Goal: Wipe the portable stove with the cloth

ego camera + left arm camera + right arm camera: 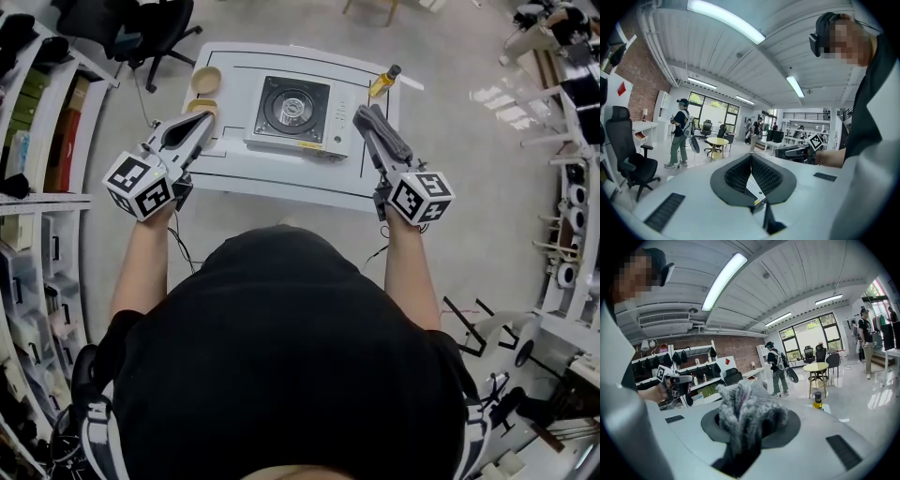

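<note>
Your right gripper (367,116) is clamped tight on the fluffy grey cloth (740,414), and you only really see that in its own view. The left gripper (751,155) has its jaws pressed together with nothing in them. Only the head view shows the portable stove (294,114), sitting on the white table (281,183) with neither gripper touching it. An oil bottle (383,82) stands off its right side and wooden bowls (205,82) off its left.

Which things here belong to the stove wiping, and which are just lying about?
Job: white portable stove with black burner; fluffy grey cloth.
Lying about: bottle of yellow liquid with black cap; tan round bowl; second tan bowl beside it.
</note>
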